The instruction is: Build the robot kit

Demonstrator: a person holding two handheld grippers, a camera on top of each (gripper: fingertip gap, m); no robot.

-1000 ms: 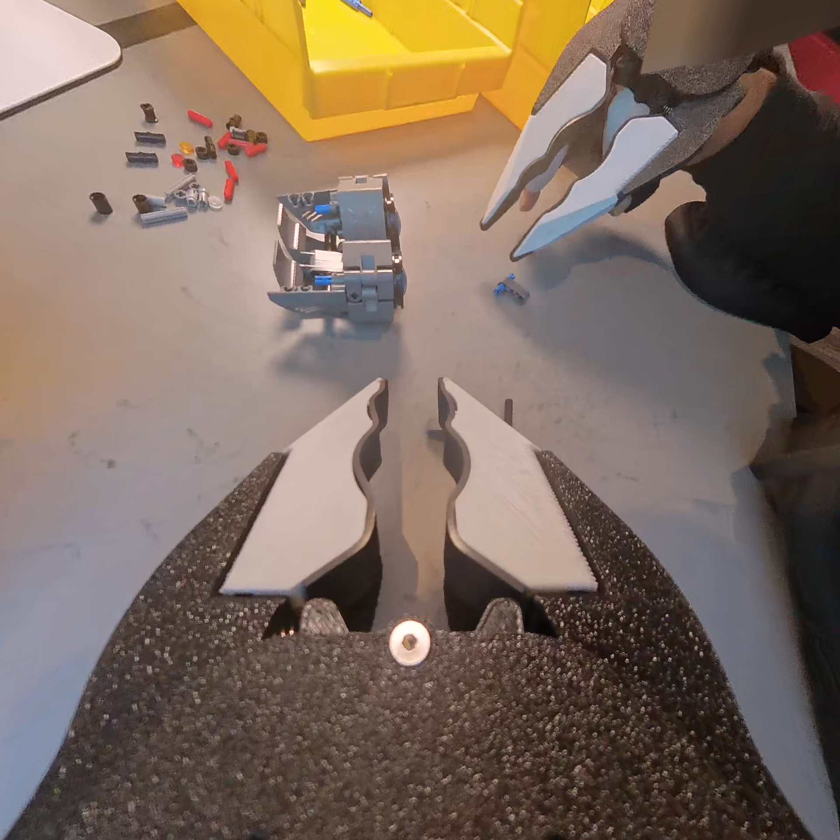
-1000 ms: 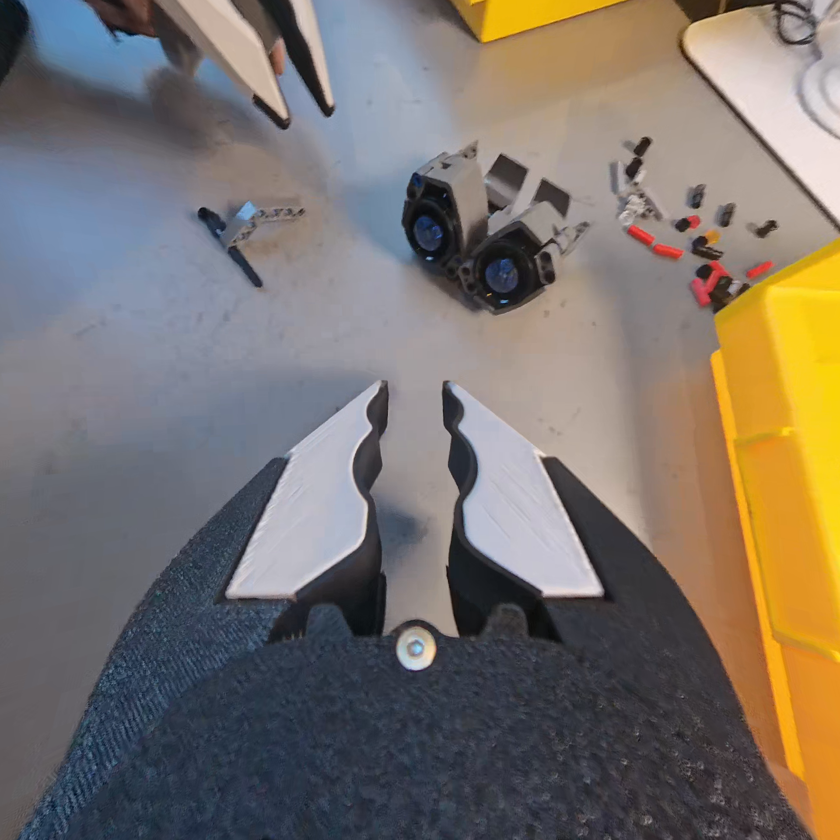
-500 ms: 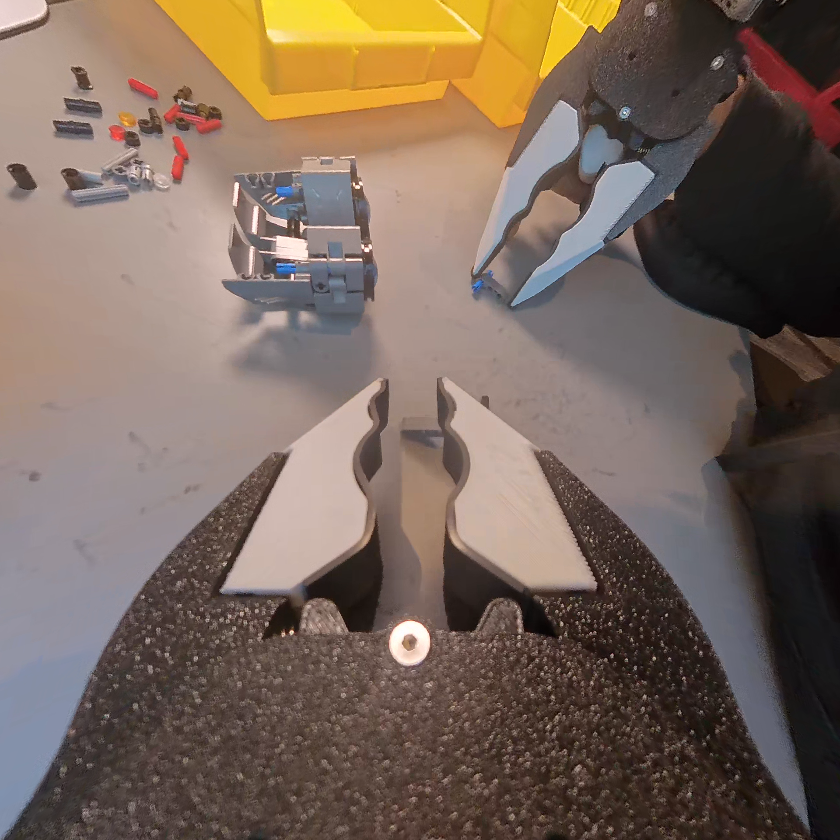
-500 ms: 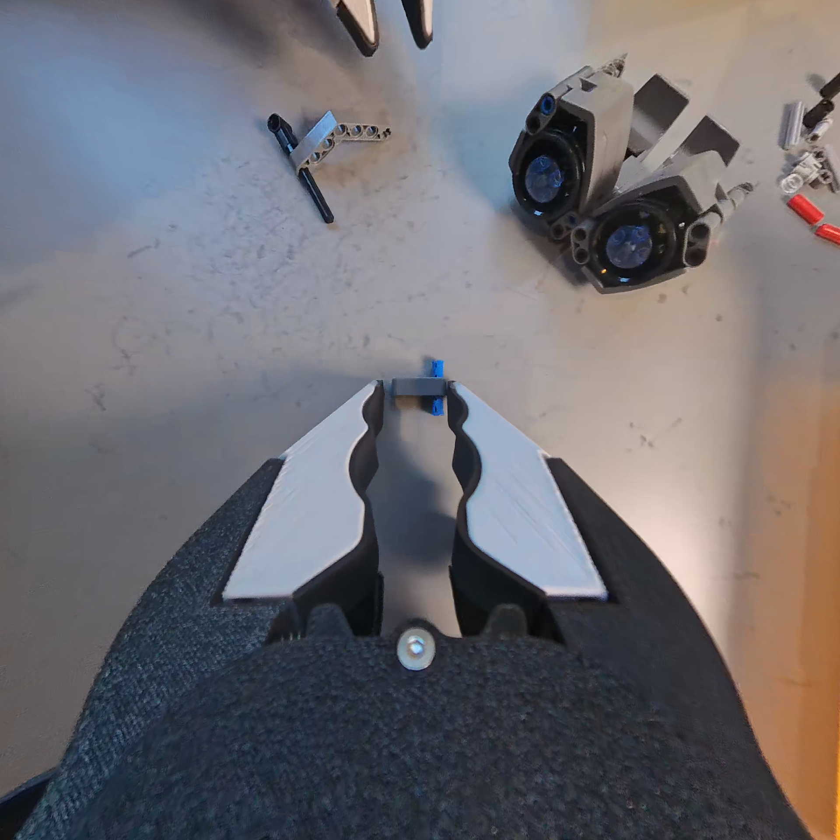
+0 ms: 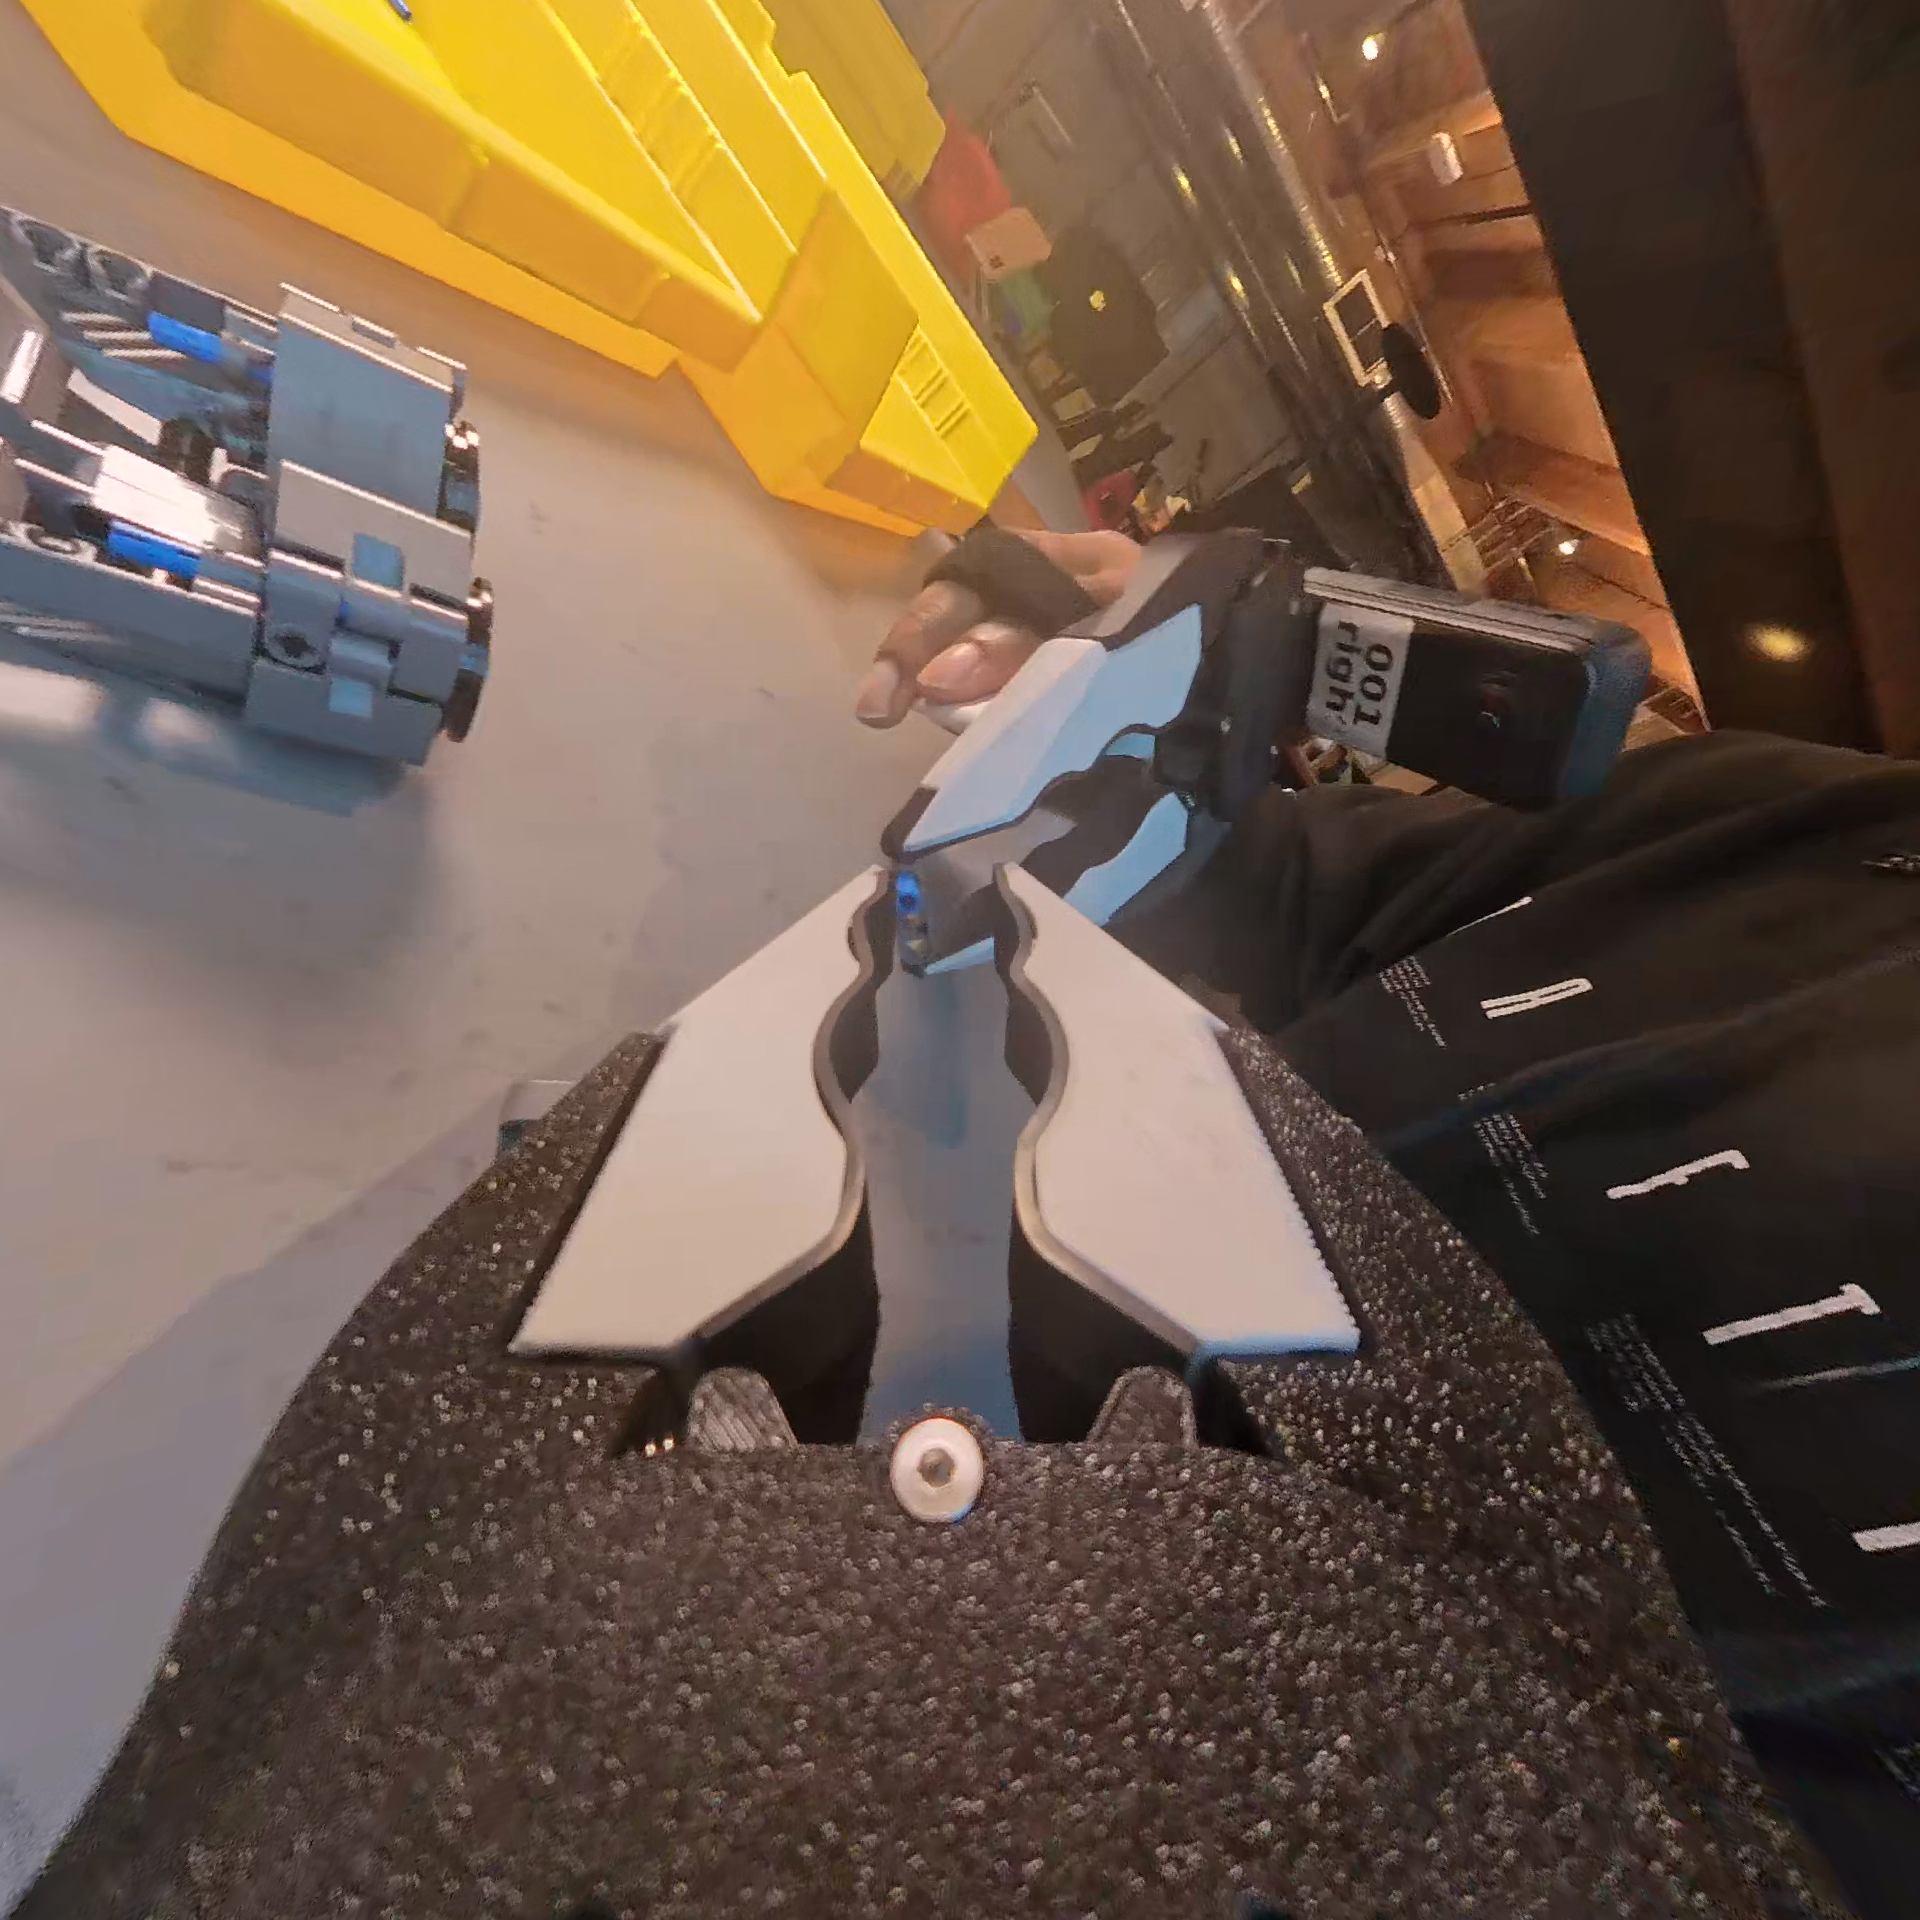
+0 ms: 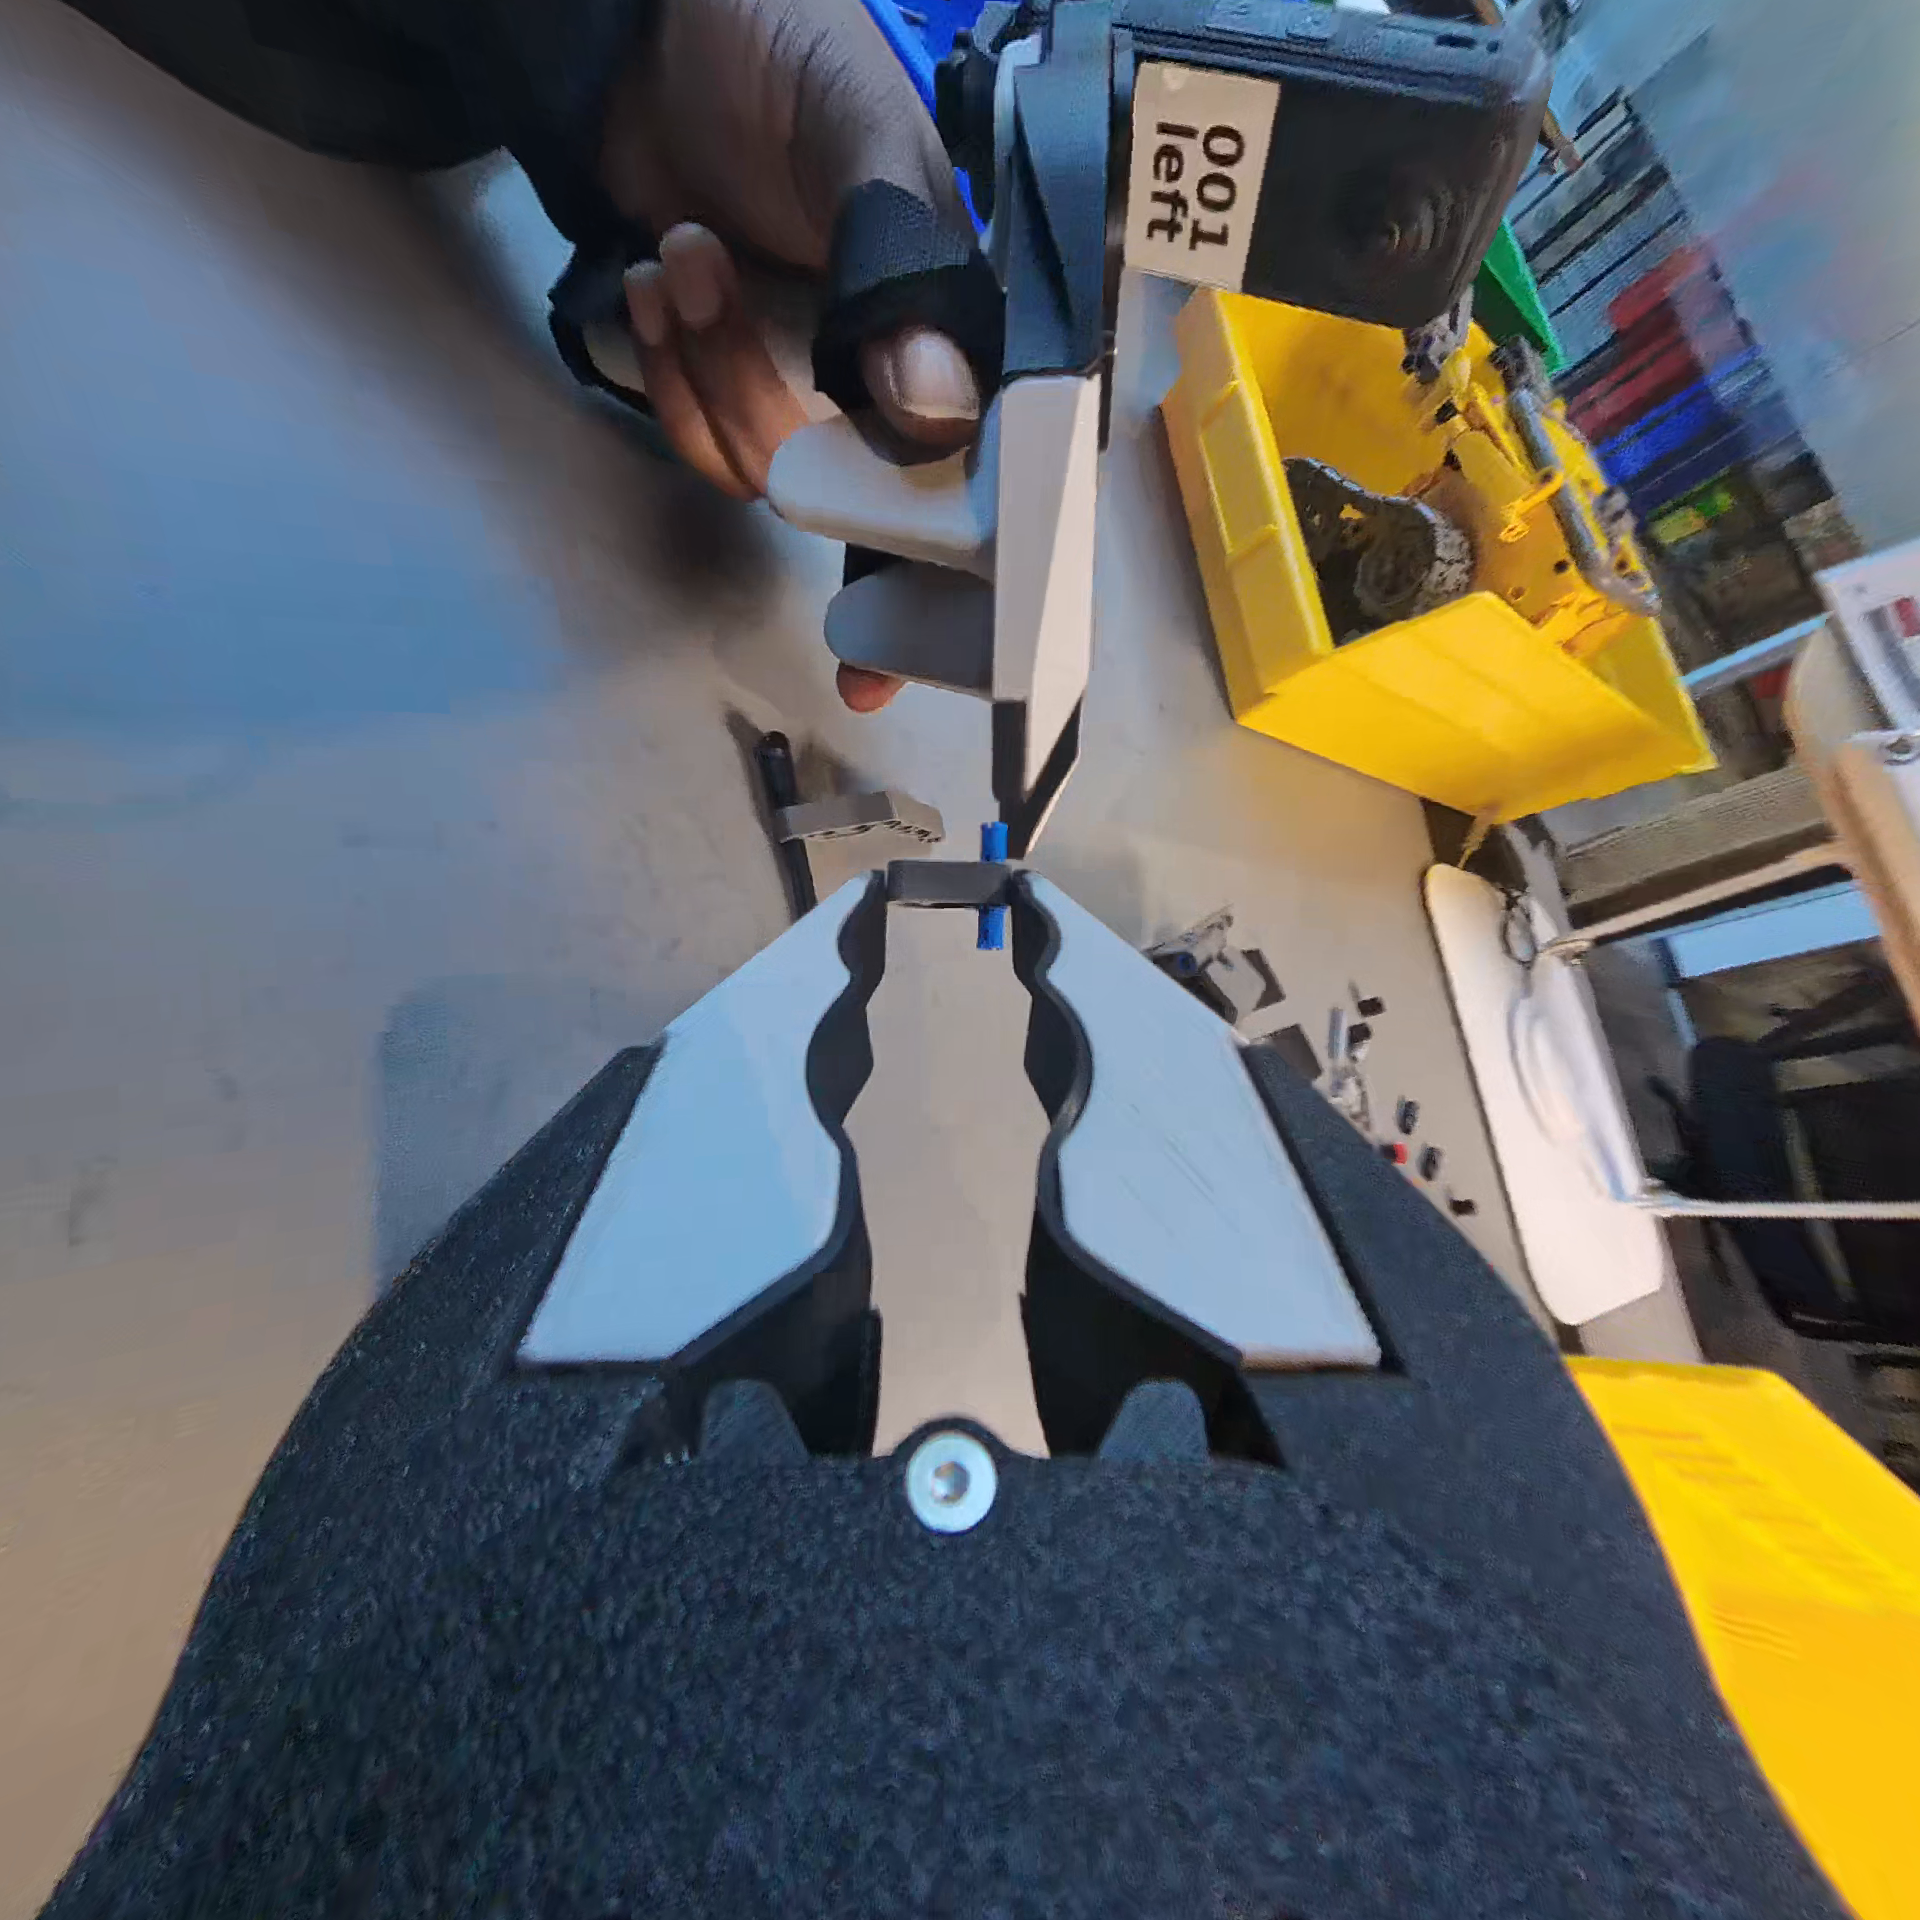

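Note:
My right gripper (image 6: 948,883) is shut on a short dark grey beam (image 6: 940,883) with a blue pin (image 6: 992,930) through its right end, and holds it above the table. Both pads press on the beam's ends. My left gripper (image 5: 938,878) is open and holds nothing. Its tips (image 6: 1023,800) stand just beyond the blue pin's top. In the left wrist view the beam and pin (image 5: 909,925) show end-on close to my left finger, with the right gripper (image 5: 920,904) behind them. A grey angled beam on a black axle (image 6: 852,821) lies on the table beyond.
A grey brick-built model (image 5: 312,520) stands on the grey table (image 5: 260,1039). Yellow bins (image 5: 623,208) line the far edge, and one (image 6: 1434,675) holds dark and yellow parts. Small red, black and grey pieces (image 6: 1392,1122) lie near a white board (image 6: 1538,1091). A person's dark sleeve (image 5: 1558,1039) is at the right. My two grippers' fingertips are within a few centimetres of each other.
My right gripper closed on the grey beam with the blue pin and lifted it off the table. Both grippers tilted and came together. The left one rose, leaving the angled beam on the table.

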